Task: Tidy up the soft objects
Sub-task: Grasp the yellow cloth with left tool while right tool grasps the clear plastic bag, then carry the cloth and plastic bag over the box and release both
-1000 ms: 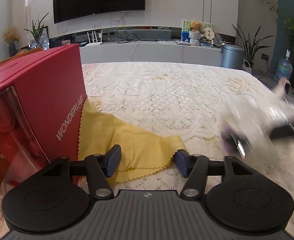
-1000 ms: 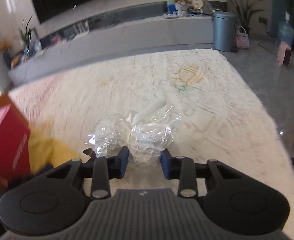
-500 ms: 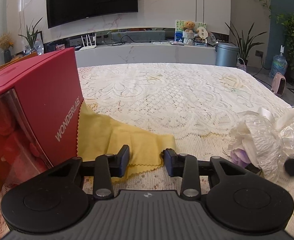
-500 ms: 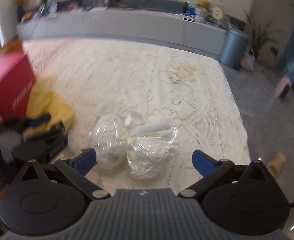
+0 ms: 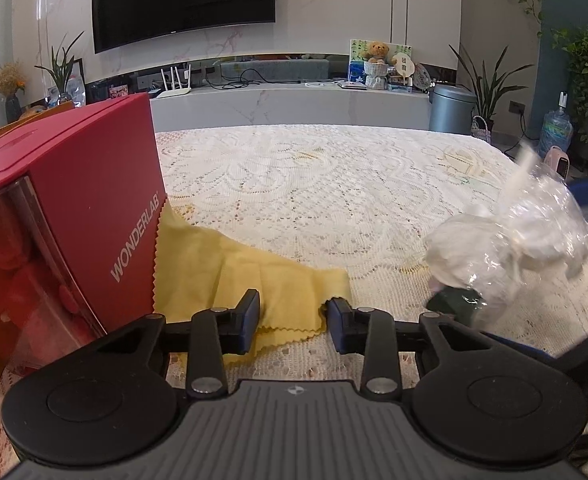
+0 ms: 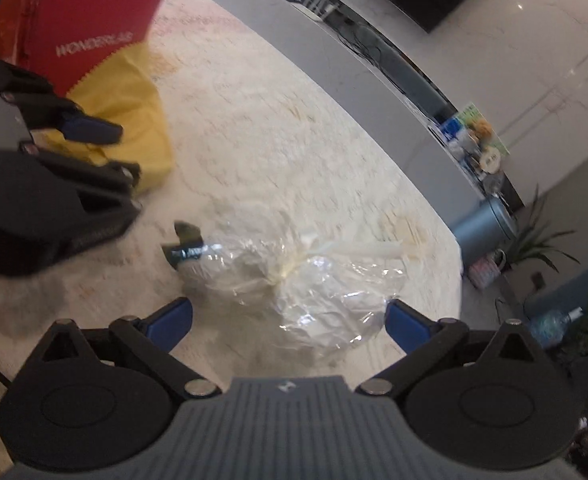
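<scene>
A yellow cloth (image 5: 250,280) lies on the lace tablecloth against a red box (image 5: 74,216). My left gripper (image 5: 294,322) hovers over the cloth's near edge, its jaws partly apart with nothing between them. A clear plastic bag of white soft stuff (image 5: 510,248) lies to the right. In the right wrist view the bag (image 6: 298,280) lies on the table just ahead of my right gripper (image 6: 290,320), whose jaws are wide open on either side of it. The cloth (image 6: 130,120), the box (image 6: 90,16) and my left gripper (image 6: 106,148) show at the upper left there.
The table (image 5: 334,184) carries a white lace cloth. A small dark item (image 6: 184,246) lies at the bag's left end. The table's right edge is just past the bag. A TV console, a grey bin (image 5: 450,108) and plants stand beyond.
My right gripper let go of the plastic bag, opened wide and turned left. The bag now rests on the table. My left gripper narrowed, then widened a little.
</scene>
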Tool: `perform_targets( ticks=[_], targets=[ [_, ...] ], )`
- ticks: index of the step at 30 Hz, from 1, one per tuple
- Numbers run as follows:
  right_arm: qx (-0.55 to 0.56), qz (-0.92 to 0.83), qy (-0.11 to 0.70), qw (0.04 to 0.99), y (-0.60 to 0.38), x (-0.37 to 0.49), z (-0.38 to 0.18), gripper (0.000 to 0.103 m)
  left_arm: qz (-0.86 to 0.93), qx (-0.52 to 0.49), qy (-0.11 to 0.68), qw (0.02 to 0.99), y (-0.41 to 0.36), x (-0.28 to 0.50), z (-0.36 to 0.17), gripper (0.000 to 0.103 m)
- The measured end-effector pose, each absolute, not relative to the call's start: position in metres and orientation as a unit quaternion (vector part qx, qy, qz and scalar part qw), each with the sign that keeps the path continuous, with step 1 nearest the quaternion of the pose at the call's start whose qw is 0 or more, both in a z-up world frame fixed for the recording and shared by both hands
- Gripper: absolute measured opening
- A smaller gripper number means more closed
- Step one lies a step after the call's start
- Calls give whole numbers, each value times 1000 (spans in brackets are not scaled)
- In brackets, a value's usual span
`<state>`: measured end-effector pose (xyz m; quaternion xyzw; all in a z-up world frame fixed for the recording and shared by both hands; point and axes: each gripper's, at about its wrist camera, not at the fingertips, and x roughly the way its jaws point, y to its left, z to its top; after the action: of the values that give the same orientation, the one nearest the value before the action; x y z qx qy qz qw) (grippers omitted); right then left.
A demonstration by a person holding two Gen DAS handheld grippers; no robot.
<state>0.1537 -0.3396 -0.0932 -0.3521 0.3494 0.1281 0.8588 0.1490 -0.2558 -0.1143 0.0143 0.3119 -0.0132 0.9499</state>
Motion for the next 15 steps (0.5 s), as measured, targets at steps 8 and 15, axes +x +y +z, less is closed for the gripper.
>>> perform_targets(
  ticks=[8,15],
  targets=[
    [-245,136,361,890,-354,159,-75,80,-12,14,310,950,-255,149,-114,40],
    [-152,123,368,909,-374,159,-66,77,-12,13,310,951,-255,148,-114,38]
  ],
)
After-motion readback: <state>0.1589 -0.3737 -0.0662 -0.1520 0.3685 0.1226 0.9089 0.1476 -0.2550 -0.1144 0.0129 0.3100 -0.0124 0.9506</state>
